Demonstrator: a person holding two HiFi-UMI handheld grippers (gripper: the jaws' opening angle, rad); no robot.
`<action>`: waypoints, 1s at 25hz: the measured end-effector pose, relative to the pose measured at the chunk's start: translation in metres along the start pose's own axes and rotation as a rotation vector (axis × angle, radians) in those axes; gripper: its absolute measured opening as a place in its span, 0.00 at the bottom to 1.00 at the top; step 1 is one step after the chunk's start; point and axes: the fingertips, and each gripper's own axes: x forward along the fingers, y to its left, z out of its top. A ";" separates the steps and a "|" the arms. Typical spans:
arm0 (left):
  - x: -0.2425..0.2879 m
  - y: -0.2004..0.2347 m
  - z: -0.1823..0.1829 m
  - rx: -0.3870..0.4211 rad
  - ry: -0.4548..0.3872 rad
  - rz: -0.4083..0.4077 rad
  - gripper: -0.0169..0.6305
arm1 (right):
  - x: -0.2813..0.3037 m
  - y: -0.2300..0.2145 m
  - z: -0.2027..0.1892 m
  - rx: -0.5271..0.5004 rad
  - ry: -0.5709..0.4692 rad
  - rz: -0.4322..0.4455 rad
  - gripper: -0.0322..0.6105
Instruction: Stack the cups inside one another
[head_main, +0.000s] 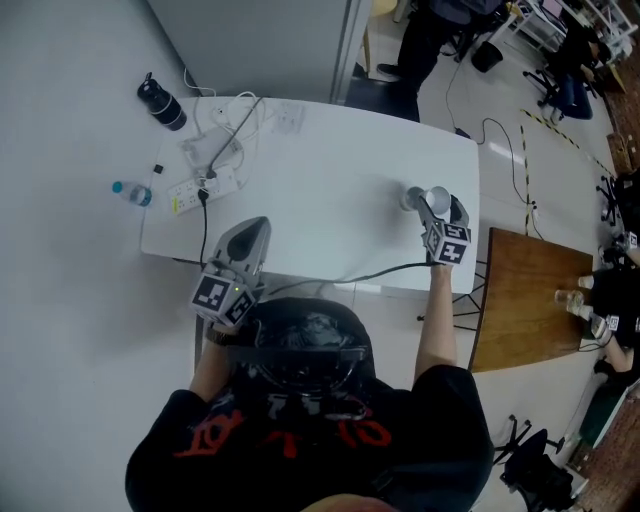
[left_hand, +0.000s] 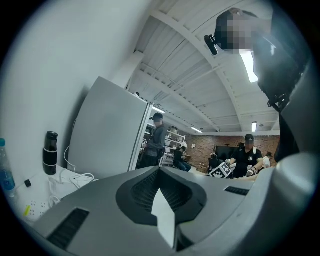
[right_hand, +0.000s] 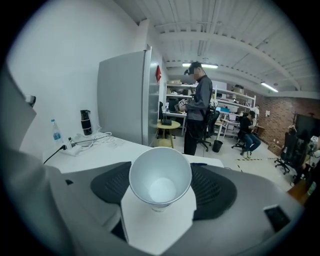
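Your right gripper (head_main: 438, 205) grips a white cup (right_hand: 160, 175) at the table's (head_main: 330, 150) three o'clock; squeeze lightly. Left gripper (head_main: 252, 228) rests nearly closed, empty.

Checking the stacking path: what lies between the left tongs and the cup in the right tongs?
Bare white tabletop, seen in the head view, separates the left tongs from the white cup; only a black cable skirts the table's near edge.

White desk (head_main: 330, 150). Left gripper (head_main: 248, 235) over the desk edge at 7 o'clock. Right gripper (head_main: 437, 208) at 3 o'clock, white cup (head_main: 416, 197) at its tip. Black bottle (head_main: 163, 104) at 10 o'clock, power strip (head_main: 205, 186) at 9 o'clock.
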 end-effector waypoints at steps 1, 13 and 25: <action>-0.001 0.000 0.000 0.000 -0.003 0.008 0.03 | 0.005 -0.001 -0.001 -0.003 0.010 0.003 0.65; -0.014 0.008 -0.005 0.008 -0.021 0.092 0.03 | 0.074 -0.003 -0.053 0.013 0.115 0.050 0.65; -0.007 0.010 -0.002 0.011 -0.001 0.074 0.03 | 0.080 -0.001 -0.081 0.045 0.170 0.030 0.72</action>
